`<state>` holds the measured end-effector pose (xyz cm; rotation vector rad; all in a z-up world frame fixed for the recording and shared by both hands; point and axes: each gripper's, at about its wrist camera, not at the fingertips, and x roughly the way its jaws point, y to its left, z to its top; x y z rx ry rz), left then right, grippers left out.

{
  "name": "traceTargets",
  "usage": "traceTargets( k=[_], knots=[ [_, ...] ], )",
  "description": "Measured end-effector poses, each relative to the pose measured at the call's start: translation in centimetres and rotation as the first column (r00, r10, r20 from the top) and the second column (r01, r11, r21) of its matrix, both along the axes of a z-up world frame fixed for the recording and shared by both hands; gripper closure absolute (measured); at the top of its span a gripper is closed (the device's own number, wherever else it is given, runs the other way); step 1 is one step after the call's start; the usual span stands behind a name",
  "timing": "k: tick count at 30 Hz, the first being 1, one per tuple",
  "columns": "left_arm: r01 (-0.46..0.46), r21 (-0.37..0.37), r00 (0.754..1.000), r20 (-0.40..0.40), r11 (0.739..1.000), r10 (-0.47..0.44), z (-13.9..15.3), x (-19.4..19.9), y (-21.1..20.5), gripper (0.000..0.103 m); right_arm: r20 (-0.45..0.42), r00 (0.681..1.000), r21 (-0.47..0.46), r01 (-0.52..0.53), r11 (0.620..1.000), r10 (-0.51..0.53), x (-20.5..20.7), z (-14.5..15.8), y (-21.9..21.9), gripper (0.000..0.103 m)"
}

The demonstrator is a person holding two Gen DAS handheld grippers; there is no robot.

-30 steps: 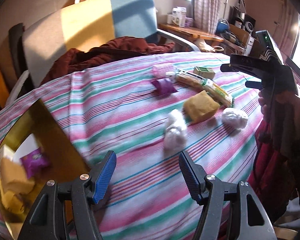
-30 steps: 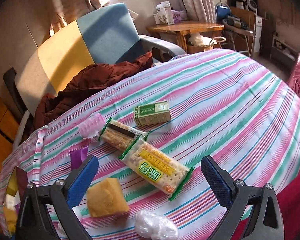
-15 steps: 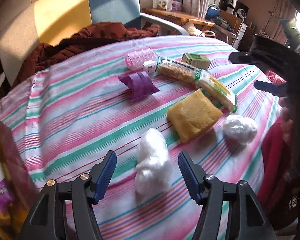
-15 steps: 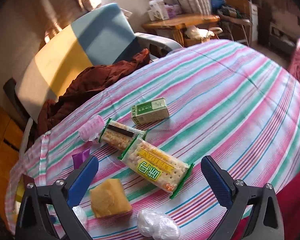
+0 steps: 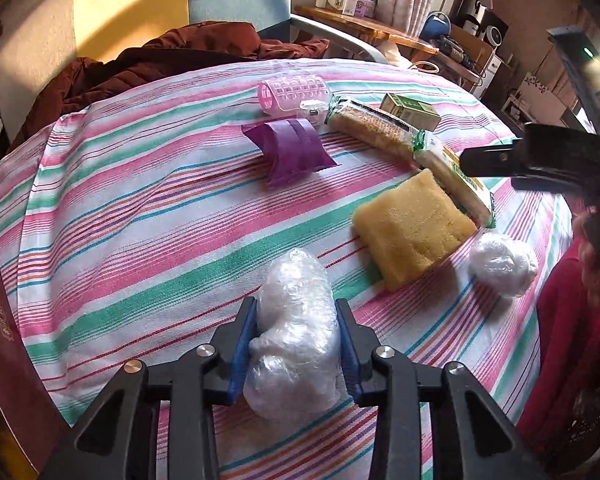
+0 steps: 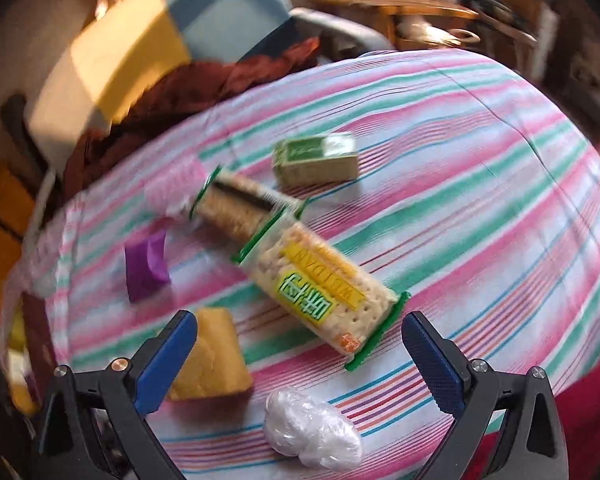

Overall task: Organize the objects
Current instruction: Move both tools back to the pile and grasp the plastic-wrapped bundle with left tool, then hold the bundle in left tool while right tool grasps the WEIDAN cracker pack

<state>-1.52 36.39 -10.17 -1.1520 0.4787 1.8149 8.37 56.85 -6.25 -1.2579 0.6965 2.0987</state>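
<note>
Left tool (image 5: 296,344) closed onto the near plastic-wrapped bundle (image 5: 294,328), blue pads pressing its two flanks; the bundle rests on the striped bench (image 5: 140,216) with its long axis running away from the tool, in line with the fingers. Right tool (image 6: 300,360) gaping wide and holding nothing, poised over the cracker pack (image 6: 320,284), whose long axis runs diagonally across the gap; a second wrapped ball (image 6: 312,428) lies nearest it, just below the gap, and the yellow sponge (image 6: 208,356) touches or sits behind its left pad. Beyond: purple pouch (image 5: 292,148), pink roller (image 5: 294,94), green box (image 6: 316,158). The sponge lies near the held bundle to the right, apart; judged no obstacle to a straight lift
</note>
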Motion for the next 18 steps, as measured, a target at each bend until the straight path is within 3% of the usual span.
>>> traceTargets(
  k=[5, 12, 18],
  knots=[
    [-0.014, 0.022, 1.0, 0.019, 1.0, 0.014, 0.1, -0.4, -0.3, 0.065, 0.192, 0.971, 0.074, -0.161, 0.984, 0.144, -2.3, -0.6, 0.9, 0.0],
    [-0.019, 0.031, 1.0, 0.022, 0.999, 0.018, 0.1, -0.5, -0.3, 0.065, 0.254, 0.929, 0.01, -0.281, 0.96, 0.269, -3.5, -2.9, 2.9, 0.008],
    [-0.011, 0.021, 1.0, -0.009, 1.0, 0.011, 0.0, -0.1, -0.1, 0.066, 0.237, 0.928, -0.035, -0.287, 0.957, 0.287, -3.2, -4.0, 3.8, 0.05]
  ],
)
